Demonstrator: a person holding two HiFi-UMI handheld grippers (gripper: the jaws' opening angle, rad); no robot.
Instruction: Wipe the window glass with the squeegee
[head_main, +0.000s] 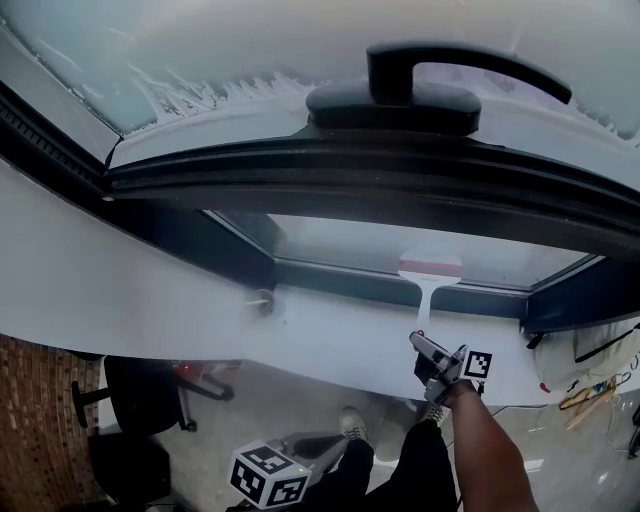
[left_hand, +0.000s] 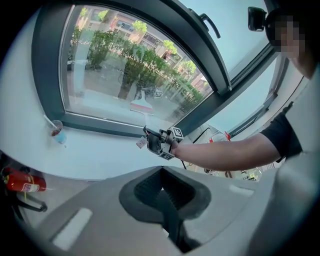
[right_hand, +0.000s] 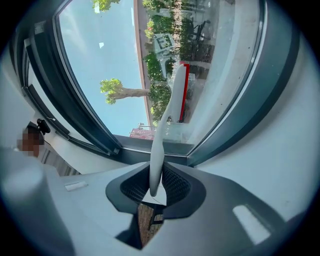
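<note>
One cup (left_hand: 58, 133) holds straw (left_hand: 49, 121); right hand-held gripper (right_hand: 154, 187) clamps squeegee (right_hand: 172, 100); left hand-held gripper (left_hand: 165, 197) closed, empty.

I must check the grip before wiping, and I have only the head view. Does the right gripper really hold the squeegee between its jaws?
Observer: Yes. In the right gripper view the right gripper is shut on the white handle of the squeegee.
Operator: And the other one, does it hold something?
Observer: No. Its own view shows the left gripper with jaws together and nothing between them.
Operator: What lies outside? I see only glare.
Observer: Trees and buildings show through the window glass.
</note>
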